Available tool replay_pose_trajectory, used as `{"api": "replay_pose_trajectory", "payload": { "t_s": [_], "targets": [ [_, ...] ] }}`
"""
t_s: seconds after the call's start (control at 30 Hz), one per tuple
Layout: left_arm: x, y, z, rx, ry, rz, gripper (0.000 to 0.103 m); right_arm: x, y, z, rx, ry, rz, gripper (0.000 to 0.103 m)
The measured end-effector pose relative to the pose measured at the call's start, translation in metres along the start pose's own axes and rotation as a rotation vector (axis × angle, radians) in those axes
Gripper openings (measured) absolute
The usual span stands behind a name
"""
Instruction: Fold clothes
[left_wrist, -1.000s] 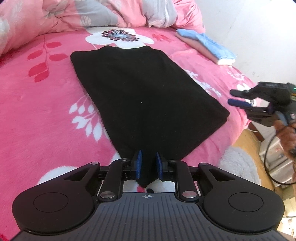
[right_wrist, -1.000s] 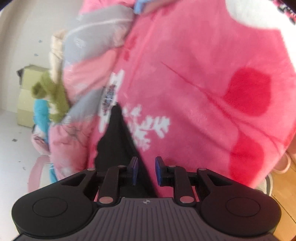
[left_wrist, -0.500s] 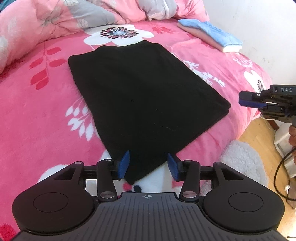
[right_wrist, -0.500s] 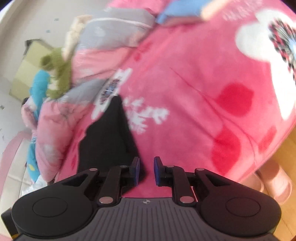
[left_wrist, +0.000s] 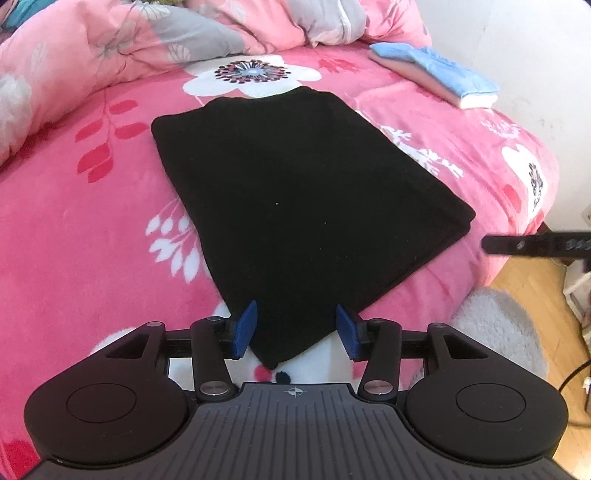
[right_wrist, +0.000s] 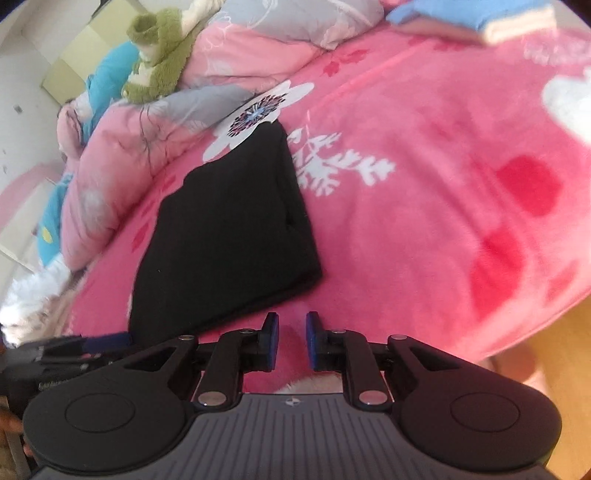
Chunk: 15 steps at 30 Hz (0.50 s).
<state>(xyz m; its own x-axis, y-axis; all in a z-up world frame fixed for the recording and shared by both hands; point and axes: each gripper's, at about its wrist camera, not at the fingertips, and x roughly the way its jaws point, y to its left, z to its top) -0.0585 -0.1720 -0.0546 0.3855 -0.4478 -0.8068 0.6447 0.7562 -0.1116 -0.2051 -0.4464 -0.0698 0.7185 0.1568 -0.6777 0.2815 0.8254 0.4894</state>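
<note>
Left wrist view: my left gripper has its blue-padded jaws spread wide, nothing between them. Near corner of the folded black fabric garment lies just under the gap, not pinched. Garment is flat on the pink floral fleece bedspread, a rough rectangle running away from me, layered edge visible on its right side. Right of it, at the bed edge, my right gripper pokes into frame, blurred. Grey shaggy rug on the wooden floor below. Further back: stack of folded blue and pink clothes near the wall, rumpled pink-and-grey quilt along the far side.

Right wrist view: right gripper jaws parted by a narrow gap, empty, hovering over bare bedspread just beside the garment's near corner, not touching. Green plush toy sits on the quilt far back.
</note>
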Motion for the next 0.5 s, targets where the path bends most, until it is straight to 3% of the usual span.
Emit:
{"api": "replay_pose_trajectory", "payload": {
  "t_s": [0.13, 0.5],
  "targets": [
    [-0.005, -0.003, 0.001, -0.009, 0.000, 0.031, 0.048, -0.010, 0.034, 0.008, -0.103, -0.061, 0.030, 0.018],
    [-0.011, 0.000, 0.006, -0.049, -0.015, 0.095, 0.064, 0.020, 0.082, -0.013, -0.344, 0.012, -0.050, 0.019]
  ]
}}
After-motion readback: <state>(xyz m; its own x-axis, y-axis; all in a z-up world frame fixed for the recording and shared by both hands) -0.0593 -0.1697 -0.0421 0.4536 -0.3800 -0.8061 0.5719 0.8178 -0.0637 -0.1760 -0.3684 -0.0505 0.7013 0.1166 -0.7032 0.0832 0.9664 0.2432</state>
